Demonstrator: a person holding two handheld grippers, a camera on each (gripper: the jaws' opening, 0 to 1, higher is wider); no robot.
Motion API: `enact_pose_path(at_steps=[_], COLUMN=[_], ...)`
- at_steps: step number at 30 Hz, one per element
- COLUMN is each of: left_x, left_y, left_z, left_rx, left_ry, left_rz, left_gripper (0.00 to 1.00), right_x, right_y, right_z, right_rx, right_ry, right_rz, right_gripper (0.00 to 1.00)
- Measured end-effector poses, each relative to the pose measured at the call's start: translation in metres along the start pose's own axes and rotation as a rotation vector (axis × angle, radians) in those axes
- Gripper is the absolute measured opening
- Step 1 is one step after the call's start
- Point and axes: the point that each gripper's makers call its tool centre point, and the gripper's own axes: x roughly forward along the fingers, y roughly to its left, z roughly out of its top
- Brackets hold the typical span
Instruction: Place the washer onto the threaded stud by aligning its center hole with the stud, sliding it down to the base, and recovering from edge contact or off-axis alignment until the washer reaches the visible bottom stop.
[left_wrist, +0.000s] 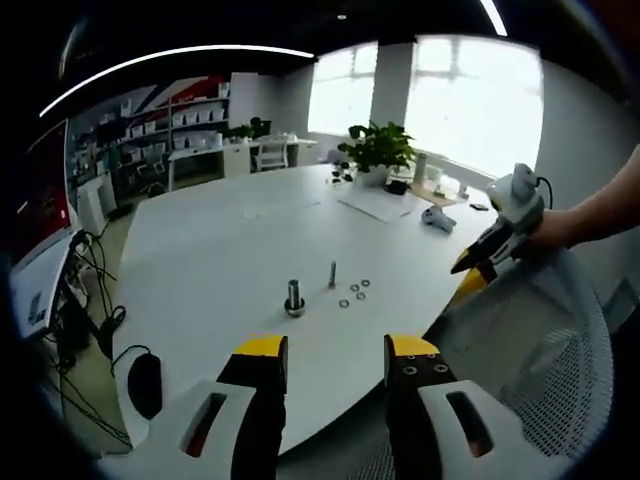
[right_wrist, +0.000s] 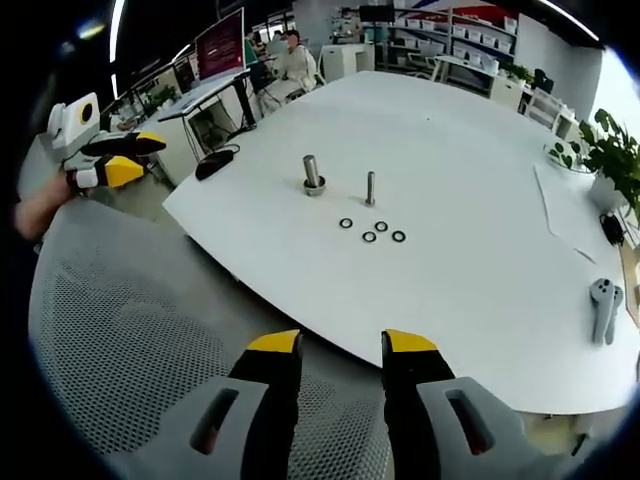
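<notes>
- Left gripper view: we see the left claw (left_wrist: 337, 362) held open over the near edge of the white bench (left_wrist: 220, 260), its yellow-tipped jaws well apart with nothing between them.
- On the bench ahead stand a thin threaded stud (left_wrist: 332, 274) and, just to its left, a thicker bolt on a round base (left_wrist: 294, 298).
- Four washers (left_wrist: 356, 292) lie flat in a loose cluster just right of the stud, none of them on it.
- From the right edge, the right claw (left_wrist: 470, 275) comes in, held by a person's hand (left_wrist: 552, 230), above a mesh chair back (left_wrist: 545, 360); we cannot tell from here how its jaws stand.
- Farther off sit a potted plant (left_wrist: 377, 148) and a white controller (left_wrist: 438, 218).
- Right gripper view: we see the right claw (right_wrist: 341, 352) also open and empty, over the mesh chair back (right_wrist: 120, 340) and short of the bench (right_wrist: 480, 260).
- The stud (right_wrist: 370, 188) stands upright beside the thicker bolt (right_wrist: 312, 175); the washers (right_wrist: 372, 230) rest on the bench just in front of the stud.
- At upper left, the left claw (right_wrist: 125, 158) shows, jaws apart.
- A white controller (right_wrist: 603, 308) lies near the right edge.
</notes>
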Motion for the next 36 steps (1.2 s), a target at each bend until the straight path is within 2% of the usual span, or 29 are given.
enact_pose_path(at_steps=[6,15,23,28,30,34,35,36], left_x=[0.0,0.005,0.001,0.004,0.002,0.003,0.004,0.003], left_y=[0.001,0.006,0.005,0.006,0.006,0.008,0.009,0.008], left_z=[0.002,-0.011,-0.011,-0.018,-0.017,-0.018,-0.018,-0.017], left_rx=[-0.011,-0.011,-0.002,0.004,0.005,-0.003,-0.001,-0.001], left_ry=[0.001,0.04,0.057,0.08,0.079,0.078,0.076,0.076], left_rz=[0.007,0.015,0.023,0.022,0.024,0.019,0.02,0.02], left_gripper=[0.37,0.37,0.37,0.37,0.37,0.37,0.37,0.37], right_x=[0.0,0.001,0.001,0.0,0.002,0.005,0.002,0.0], right_y=[0.001,0.0,-0.003,-0.002,0.005,0.002,0.004,0.003], right_z=[0.003,0.005,0.004,0.004,0.004,0.003,0.005,0.004], right_rx=[0.002,0.008,0.002,-0.048,-0.051,-0.064,-0.076,-0.126], right_ry=[-0.016,-0.03,-0.026,0.006,0.009,0.033,0.036,0.068], right_rz=[0.011,0.011,-0.002,-0.015,-0.011,-0.011,-0.01,-0.014], right_gripper=[0.34,0.34,0.36,0.35,0.35,0.36,0.36,0.37])
